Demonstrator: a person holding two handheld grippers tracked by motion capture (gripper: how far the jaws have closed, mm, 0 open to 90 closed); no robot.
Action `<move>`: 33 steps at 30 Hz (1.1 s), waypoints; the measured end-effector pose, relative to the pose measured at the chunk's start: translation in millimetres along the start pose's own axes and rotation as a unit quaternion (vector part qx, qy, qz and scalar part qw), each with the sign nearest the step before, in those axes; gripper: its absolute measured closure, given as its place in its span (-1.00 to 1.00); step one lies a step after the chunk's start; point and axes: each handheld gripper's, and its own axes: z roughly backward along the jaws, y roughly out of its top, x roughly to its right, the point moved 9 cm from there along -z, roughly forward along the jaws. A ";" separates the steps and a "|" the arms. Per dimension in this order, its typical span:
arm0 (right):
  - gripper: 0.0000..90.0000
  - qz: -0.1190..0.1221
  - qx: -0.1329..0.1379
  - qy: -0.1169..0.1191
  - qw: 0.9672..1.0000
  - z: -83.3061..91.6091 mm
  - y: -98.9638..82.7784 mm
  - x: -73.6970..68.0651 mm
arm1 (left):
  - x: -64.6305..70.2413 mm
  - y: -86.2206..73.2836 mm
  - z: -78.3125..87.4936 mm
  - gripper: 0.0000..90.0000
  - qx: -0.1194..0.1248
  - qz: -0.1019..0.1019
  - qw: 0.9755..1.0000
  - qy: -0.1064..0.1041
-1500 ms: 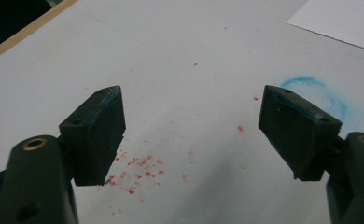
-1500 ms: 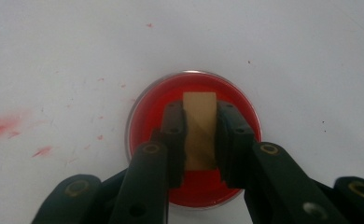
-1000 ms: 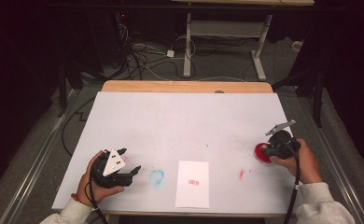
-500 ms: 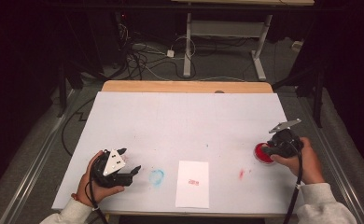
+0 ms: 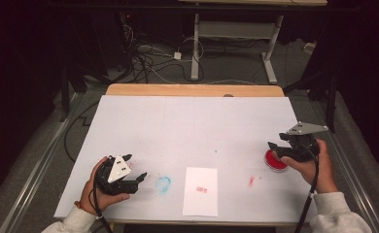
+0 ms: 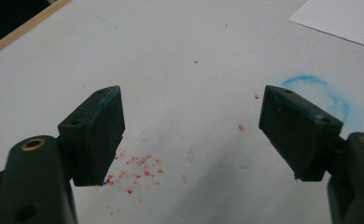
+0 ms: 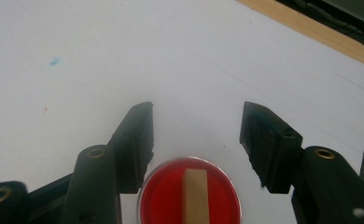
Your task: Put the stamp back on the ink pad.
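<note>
On the floor beyond the far edge we saw a tangle of dark cables and the pale legs of another frame. Nearer, the counter was one broad rectangle, its top covered by a smooth white sheet, with a strip of light wood showing along the far edge.

We counted two grippers, one in each hand. The left gripper sat low at the near left corner, a grey three-cornered plate on top. In the left gripper view its two black, blocky fingers stood wide apart with nothing between them, hanging over bare white surface speckled with small red flecks. The right gripper was held near the right edge. In the right gripper view its two fingers were likewise spread apart and held nothing; they stood to either side of a single round red dish, which lay flat on the counter just before them, with a pale tan strip running across its middle. We could not tell whether the fingers touched its rim.

One white paper card, rectangular and upright in shape, lay near the front edge between the two hands, bearing a small red mark at its centre. Just left of it was one faint blue ring stain; to its right, one small red smear.
</note>
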 end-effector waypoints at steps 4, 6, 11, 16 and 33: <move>-0.16 0.009 0.030 -0.005 1.000 1.4 8.6 -7.0 | -0.2 -0.2 0.2 -0.52 0.000 -0.001 1.000 0.000; -0.27 0.010 0.048 -0.007 0.999 2.1 13.6 -10.8 | -0.3 0.0 0.6 -0.52 0.000 -0.001 1.000 0.000; -0.39 0.011 0.080 -0.013 0.997 3.9 22.3 -18.4 | -0.4 -0.1 0.9 -0.52 0.000 -0.001 1.000 0.001; -0.45 0.000 0.113 -0.019 0.993 8.0 30.4 -25.7 | -0.4 -0.1 0.8 -0.52 0.000 -0.001 1.000 0.000; -0.61 0.008 0.167 -0.029 0.986 13.1 45.1 -53.9 | 0.8 0.9 1.4 -0.52 0.003 -0.001 1.000 -0.002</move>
